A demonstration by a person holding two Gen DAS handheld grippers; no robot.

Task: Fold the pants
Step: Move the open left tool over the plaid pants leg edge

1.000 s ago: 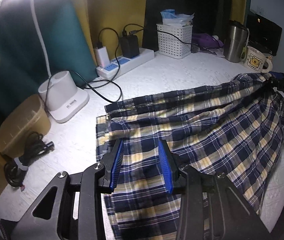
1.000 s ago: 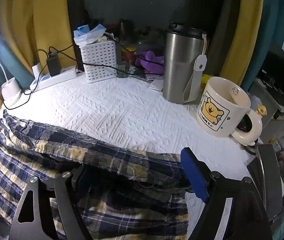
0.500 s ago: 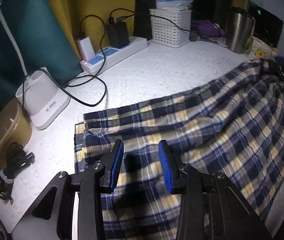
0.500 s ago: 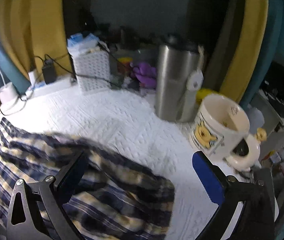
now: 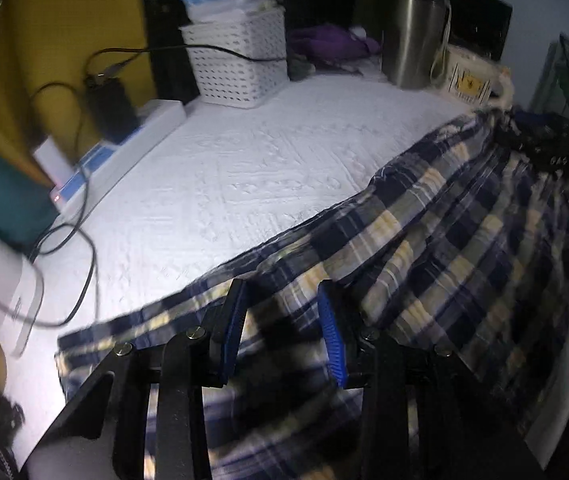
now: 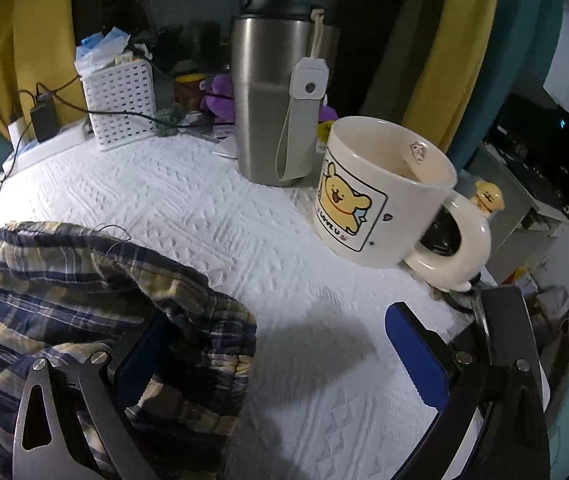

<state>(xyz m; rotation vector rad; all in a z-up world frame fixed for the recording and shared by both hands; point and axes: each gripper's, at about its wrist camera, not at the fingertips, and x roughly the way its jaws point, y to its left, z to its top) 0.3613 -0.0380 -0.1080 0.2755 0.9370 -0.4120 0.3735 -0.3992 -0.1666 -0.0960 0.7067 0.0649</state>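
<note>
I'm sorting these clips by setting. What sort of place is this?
Probably a home bedroom or living corner: plaid pants on a white quilted cover, a cartoon mug and steel tumbler, a power strip by curtains.

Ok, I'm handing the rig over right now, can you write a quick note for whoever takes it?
Left gripper: open, over the plaid pants, nothing held.
Right gripper: open wide; the bunched end of the pants drapes over its left finger, unclamped.
Pants lie spread on the white textured cover, bunched end near the bear mug and steel tumbler.
Done: no neat fold visible.
Left: grip the cloth, fold, avoid the mug.
</note>
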